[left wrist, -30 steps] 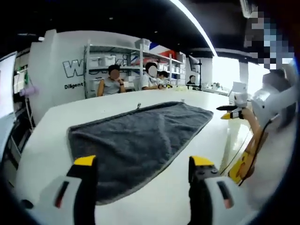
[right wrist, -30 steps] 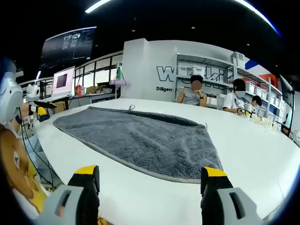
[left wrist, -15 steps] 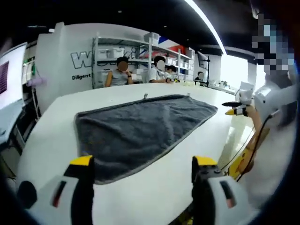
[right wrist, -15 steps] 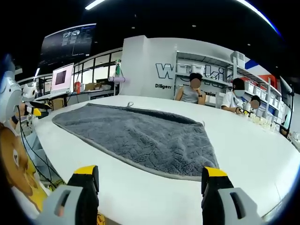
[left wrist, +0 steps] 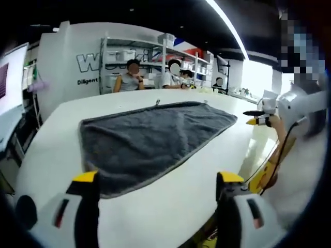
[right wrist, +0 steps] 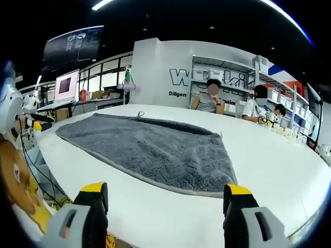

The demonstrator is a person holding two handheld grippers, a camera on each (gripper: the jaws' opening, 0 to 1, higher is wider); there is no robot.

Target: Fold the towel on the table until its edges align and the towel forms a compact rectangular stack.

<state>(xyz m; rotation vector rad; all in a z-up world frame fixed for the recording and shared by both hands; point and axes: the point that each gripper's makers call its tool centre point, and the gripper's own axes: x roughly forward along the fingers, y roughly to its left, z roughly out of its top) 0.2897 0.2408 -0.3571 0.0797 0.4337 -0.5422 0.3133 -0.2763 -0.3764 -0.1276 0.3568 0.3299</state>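
Gray towel [left wrist: 150,139] flat, unfolded

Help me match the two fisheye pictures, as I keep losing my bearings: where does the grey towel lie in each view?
Left gripper view: the grey towel lies flat across the middle, on the white table.
Right gripper view: the grey towel spreads from the left to the centre, flat on the table.
Shared landmark: the white wall with large lettering behind the seated people.

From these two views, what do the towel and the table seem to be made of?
Towel: likely a plush microfibre or terry cloth, dark grey and matte; its looped, tufted pile shows, with a stitched hem around the edge. Table: a hard, smooth white top, possibly laminate; it reflects light faintly, and the exact material cannot be told.
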